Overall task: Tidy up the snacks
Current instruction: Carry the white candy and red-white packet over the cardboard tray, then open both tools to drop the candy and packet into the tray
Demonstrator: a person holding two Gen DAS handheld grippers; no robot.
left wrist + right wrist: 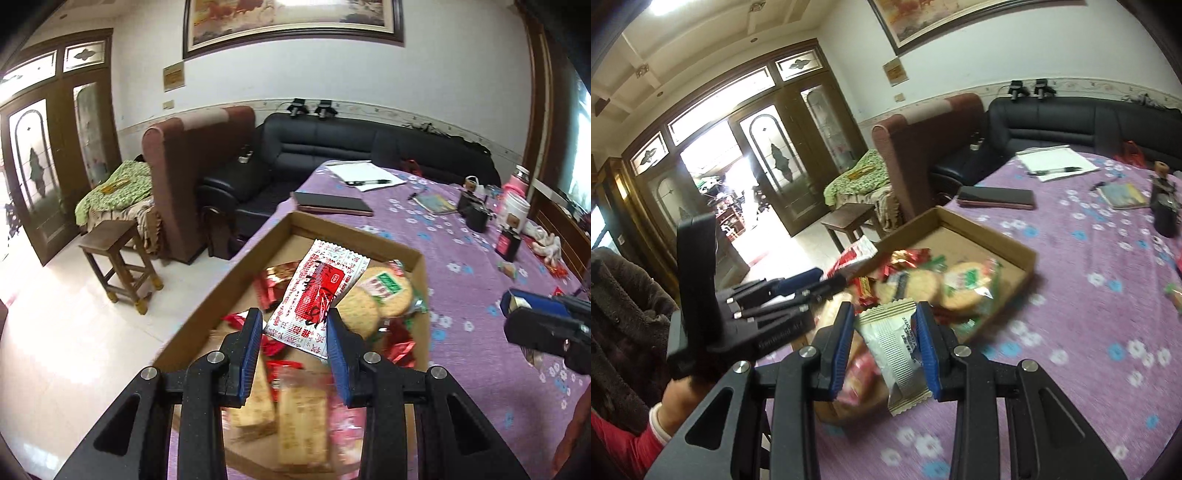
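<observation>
A shallow cardboard box [421,269] on the purple flowered tablecloth holds round cracker packs [384,291], red candy wrappers [271,284] and rectangular biscuit packs [303,421]. My left gripper [295,347] is shut on a white and red snack packet [317,295] and holds it above the box. My right gripper [884,345] is shut on a white and beige snack packet [897,350] at the near edge of the box [1027,258]. The right gripper also shows at the right edge of the left wrist view [546,325]. The left gripper shows at the left of the right wrist view [798,291].
Further back on the table lie a dark notebook [332,203], white paper with a pen [365,177], a small book [436,205], cups and a pink bottle [517,184]. A wooden stool [118,258], a brown armchair and a black sofa [369,147] stand beyond the table's left edge.
</observation>
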